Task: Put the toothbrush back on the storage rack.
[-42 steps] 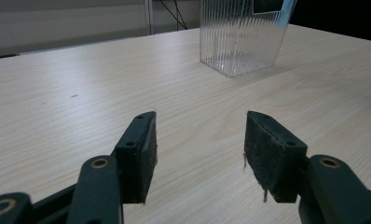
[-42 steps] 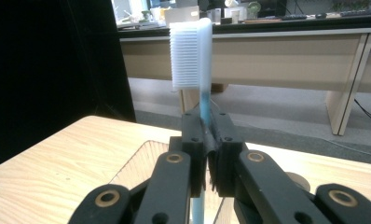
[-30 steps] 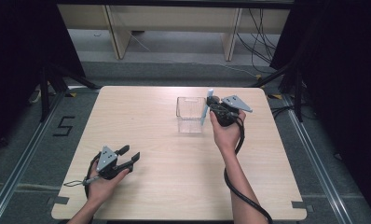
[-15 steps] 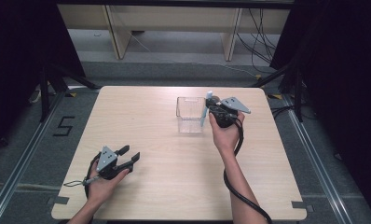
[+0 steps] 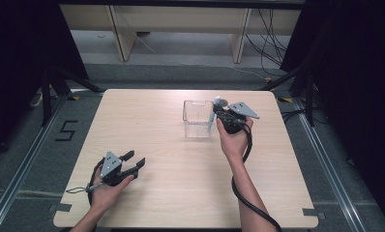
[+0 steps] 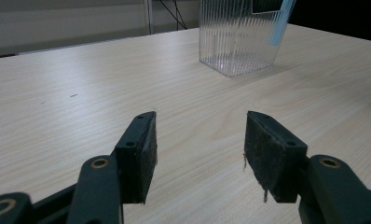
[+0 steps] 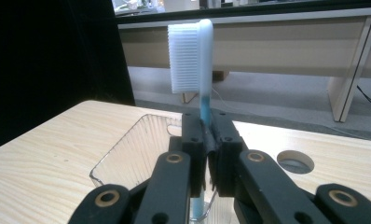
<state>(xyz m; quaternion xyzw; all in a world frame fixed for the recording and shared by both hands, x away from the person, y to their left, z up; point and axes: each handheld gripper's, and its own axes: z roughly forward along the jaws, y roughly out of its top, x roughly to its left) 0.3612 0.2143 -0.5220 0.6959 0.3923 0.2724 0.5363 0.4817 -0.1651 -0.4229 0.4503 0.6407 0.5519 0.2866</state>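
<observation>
Toothbrush [image 7: 198, 70] clamped in right gripper [image 7: 206, 140]; left gripper [image 6: 198, 144] wide open.

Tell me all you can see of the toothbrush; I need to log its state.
The toothbrush has a white head with dense white bristles and a light blue handle, plastic by its look. It stands upright, head up, clamped at the neck by the right hand-held gripper, whose jaws are shut on it. Its lower handle reaches down inside the clear ribbed container on the table; whether its tip touches the bottom cannot be told.
</observation>
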